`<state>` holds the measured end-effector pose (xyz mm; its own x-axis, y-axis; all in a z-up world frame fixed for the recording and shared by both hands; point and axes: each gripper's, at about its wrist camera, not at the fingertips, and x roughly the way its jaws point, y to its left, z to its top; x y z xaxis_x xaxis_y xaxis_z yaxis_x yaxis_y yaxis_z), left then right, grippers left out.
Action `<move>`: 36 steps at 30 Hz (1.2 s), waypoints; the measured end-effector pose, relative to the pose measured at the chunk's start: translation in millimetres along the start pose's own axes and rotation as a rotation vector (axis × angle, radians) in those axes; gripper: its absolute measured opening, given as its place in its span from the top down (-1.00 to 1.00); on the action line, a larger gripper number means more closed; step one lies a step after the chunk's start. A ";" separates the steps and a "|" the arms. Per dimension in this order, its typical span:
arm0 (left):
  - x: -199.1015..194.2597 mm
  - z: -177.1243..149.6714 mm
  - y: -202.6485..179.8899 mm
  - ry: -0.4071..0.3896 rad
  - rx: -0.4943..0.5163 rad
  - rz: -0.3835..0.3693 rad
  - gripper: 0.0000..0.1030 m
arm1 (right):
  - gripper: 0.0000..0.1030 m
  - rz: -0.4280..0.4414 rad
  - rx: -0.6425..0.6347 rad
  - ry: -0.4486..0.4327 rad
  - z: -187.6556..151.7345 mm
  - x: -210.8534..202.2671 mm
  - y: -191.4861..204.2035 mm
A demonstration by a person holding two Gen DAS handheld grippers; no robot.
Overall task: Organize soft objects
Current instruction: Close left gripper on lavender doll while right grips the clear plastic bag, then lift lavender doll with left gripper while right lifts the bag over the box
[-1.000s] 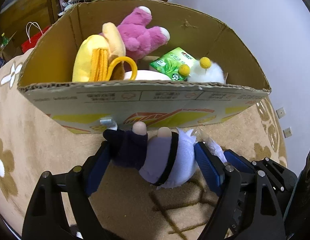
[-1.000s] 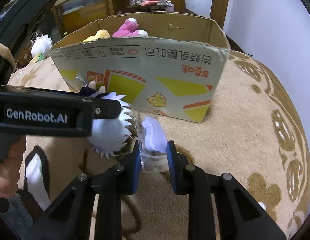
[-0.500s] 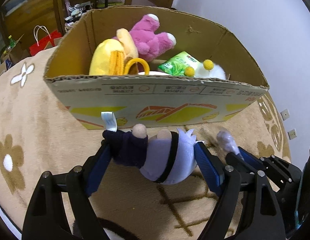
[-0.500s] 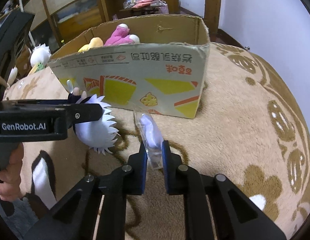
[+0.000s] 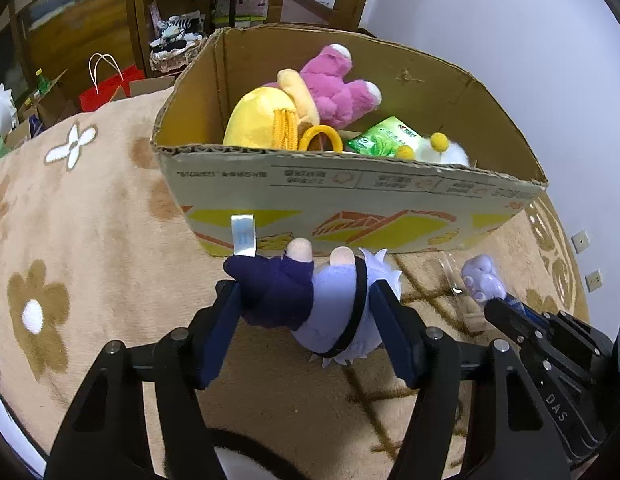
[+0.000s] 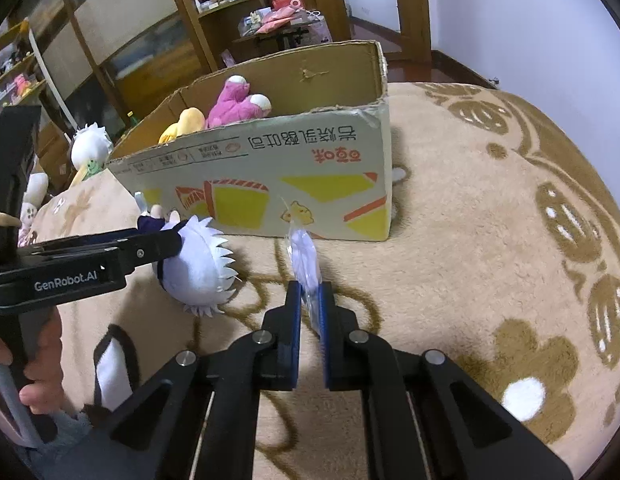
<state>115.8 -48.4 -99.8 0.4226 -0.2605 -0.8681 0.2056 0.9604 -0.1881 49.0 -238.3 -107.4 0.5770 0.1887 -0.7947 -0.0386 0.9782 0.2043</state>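
My left gripper is shut on a small plush doll with a navy body and spiky white hair, held above the carpet just in front of the cardboard box. The doll also shows in the right wrist view. My right gripper is shut on a small lilac plush in a clear plastic bag, held above the carpet to the doll's right; it also shows in the left wrist view. The box holds a pink plush, a yellow plush, a green packet and a white plush.
The beige flower-patterned carpet spreads around the box. A white-haired plush and other toys lie beyond the carpet's left edge. A red bag, shelves and a table stand behind. A white wall runs along the right.
Both grippers have pulled back and risen, so the box looks farther away. My right gripper's jaws have closed tighter on the bagged lilac plush and lifted it clear of the carpet.
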 end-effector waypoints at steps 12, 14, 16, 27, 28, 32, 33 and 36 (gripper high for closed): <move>18.4 9.8 18.2 0.015 -0.070 -0.013 -0.77 | 0.83 0.005 -0.004 0.019 -0.3 4.2 0.6; 24.7 10.9 20.5 0.024 -0.075 -0.034 -0.86 | 0.83 0.009 -0.003 0.021 0.4 5.6 0.7; 29.2 10.6 22.0 0.033 -0.081 -0.062 -0.86 | 0.83 0.012 -0.003 0.023 0.0 6.4 0.2; 24.4 7.8 -1.3 0.048 0.021 -0.203 -0.17 | 0.83 0.016 0.007 0.023 1.5 9.3 -1.3; 22.0 7.1 -3.2 0.037 0.037 -0.192 -0.17 | 0.83 0.016 0.008 0.020 1.6 8.6 -1.1; 9.8 2.2 -8.2 0.010 0.062 -0.153 -0.13 | 0.83 0.020 0.015 -0.004 2.6 0.7 -1.6; 4.9 1.3 -9.8 -0.004 0.069 -0.137 -0.13 | 0.83 0.020 0.014 -0.012 3.0 -2.1 -1.3; -11.2 -2.9 -10.1 -0.055 0.093 -0.082 -0.13 | 0.84 0.022 0.015 -0.037 4.2 -12.5 -0.6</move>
<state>106.4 -54.9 -89.5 0.4480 -0.3448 -0.8249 0.3207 0.9232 -0.2117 45.2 -241.6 -95.2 0.6059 0.2069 -0.7682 -0.0396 0.9722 0.2306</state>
